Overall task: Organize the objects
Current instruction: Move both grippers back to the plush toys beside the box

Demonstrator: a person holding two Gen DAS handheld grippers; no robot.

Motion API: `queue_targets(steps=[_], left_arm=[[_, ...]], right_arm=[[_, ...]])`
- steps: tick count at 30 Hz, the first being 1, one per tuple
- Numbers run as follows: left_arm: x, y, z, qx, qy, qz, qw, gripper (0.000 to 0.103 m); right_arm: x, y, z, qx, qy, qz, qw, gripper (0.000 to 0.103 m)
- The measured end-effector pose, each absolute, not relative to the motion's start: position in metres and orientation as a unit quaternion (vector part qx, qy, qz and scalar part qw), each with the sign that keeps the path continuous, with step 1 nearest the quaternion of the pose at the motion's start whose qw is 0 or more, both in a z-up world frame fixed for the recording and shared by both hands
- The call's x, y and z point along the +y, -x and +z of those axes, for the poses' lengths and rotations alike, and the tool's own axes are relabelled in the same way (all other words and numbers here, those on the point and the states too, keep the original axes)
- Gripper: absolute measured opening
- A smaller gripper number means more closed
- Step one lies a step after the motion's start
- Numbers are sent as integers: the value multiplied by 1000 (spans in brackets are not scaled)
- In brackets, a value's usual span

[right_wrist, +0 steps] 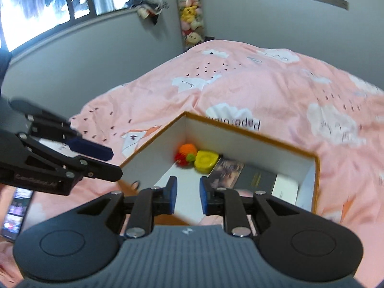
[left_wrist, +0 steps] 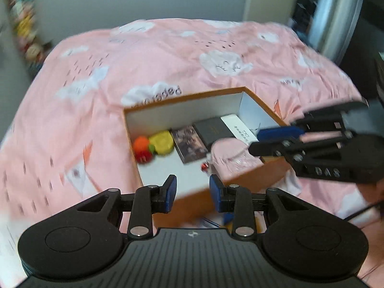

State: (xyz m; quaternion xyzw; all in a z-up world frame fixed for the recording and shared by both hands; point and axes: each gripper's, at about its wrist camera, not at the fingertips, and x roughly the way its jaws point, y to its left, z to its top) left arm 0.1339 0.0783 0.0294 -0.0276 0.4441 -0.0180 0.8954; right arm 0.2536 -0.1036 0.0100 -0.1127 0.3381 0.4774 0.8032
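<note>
An orange-edged open box (left_wrist: 182,99) (right_wrist: 252,133) with white walls sits on the pink bed. Inside lie an orange and red crochet toy (left_wrist: 141,148) (right_wrist: 186,157), a yellow item (left_wrist: 163,142) (right_wrist: 206,160), a photo booklet (left_wrist: 190,144) (right_wrist: 226,170), a dark grey book (left_wrist: 212,129) (right_wrist: 258,180), a white box (left_wrist: 238,129) (right_wrist: 286,188) and a pink translucent item (left_wrist: 230,153). My left gripper (left_wrist: 193,193) is open and empty at the box's near wall. My right gripper (right_wrist: 188,195) is open and empty above the box; it also shows in the left wrist view (left_wrist: 266,139).
The pink cloud-print bedspread (left_wrist: 144,55) (right_wrist: 264,76) surrounds the box. A phone (right_wrist: 16,212) lies on the bed at the left. A column of plush toys (right_wrist: 190,12) stands in the room corner. A window (right_wrist: 48,2) is on the left wall.
</note>
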Motion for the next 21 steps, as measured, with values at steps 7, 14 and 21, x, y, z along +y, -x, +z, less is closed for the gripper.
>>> queue_targets(steps=[7,14,21], left_arm=[[64,-79,-6,433,103,24,895,38],[44,-37,-20,428,47,-13,903,43],[15,-15,-53,447,-57,-20,892,53]], right_arm=[[-138,-209,-31,397,61,452,797,25],[-151,-179,-71,430,70,422,795,34],[-146,-166,-88,438,81,412,795,44]])
